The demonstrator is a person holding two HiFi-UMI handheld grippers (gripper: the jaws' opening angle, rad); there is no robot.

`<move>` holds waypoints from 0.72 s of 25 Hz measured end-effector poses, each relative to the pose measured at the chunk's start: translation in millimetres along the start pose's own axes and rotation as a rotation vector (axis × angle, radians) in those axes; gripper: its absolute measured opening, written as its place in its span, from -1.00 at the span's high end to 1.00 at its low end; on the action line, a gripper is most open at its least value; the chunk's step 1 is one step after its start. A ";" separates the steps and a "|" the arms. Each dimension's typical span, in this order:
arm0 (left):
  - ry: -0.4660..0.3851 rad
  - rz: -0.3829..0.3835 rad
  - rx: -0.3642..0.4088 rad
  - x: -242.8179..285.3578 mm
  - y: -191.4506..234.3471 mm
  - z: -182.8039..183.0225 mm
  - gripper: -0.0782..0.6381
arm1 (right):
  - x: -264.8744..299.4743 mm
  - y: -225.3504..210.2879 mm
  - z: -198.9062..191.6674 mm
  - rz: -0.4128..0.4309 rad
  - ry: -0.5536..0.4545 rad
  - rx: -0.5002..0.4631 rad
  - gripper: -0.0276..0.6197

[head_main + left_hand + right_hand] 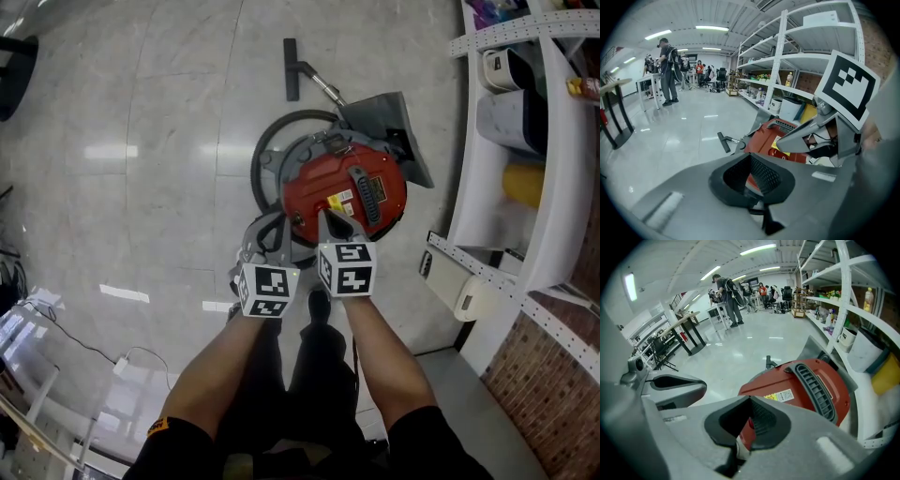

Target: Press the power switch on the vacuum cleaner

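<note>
The red, round vacuum cleaner (347, 187) lies on the shiny floor just in front of me, with a black vent strip and a yellow label on top. My right gripper (330, 216) is shut, and its tip rests on the vacuum's near edge beside the yellow label; the switch under it is hidden. My left gripper (275, 228) is also shut and empty, hovering just left of the body over the grey hose. In the left gripper view the vacuum cleaner (765, 139) shows past the shut left gripper (751, 155). The right gripper view has the vacuum cleaner (811, 385) close ahead of the shut right gripper (750, 400).
The grey hose (265, 155) loops left of the vacuum to a black floor nozzle (292, 67). A grey flap (389, 122) lies behind it. White shelving (525, 159) stands along the right. A white cable (94, 354) runs on the floor at left. People stand far off.
</note>
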State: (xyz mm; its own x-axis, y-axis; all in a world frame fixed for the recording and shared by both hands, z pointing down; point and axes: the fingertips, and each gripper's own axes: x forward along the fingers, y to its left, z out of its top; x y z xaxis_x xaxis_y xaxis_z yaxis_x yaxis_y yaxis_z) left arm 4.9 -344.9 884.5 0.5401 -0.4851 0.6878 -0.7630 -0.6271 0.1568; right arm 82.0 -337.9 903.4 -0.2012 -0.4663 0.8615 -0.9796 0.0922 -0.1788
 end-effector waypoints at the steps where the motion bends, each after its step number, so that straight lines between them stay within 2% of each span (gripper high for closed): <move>1: 0.003 -0.005 0.000 1.7 -0.4 -0.2 0.74 | 2.4 -0.9 -1.4 -0.001 0.008 0.001 0.94; 8: 0.027 -0.026 0.023 4.5 -0.6 -2.9 0.74 | 17.6 -2.3 -9.4 -0.009 0.062 0.004 0.94; 18: 0.036 -0.027 0.009 2.3 3.4 -4.6 0.74 | 26.8 -2.0 -8.5 -0.005 0.111 -0.015 0.94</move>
State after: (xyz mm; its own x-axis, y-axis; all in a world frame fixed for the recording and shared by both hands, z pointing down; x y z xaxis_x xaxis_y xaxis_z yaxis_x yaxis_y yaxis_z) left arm 1.9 -345.3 889.9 0.5468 -0.4460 0.7086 -0.7452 -0.6451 0.1691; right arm 78.5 -343.1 930.9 -0.1944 -0.3662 0.9100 -0.9804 0.1039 -0.1676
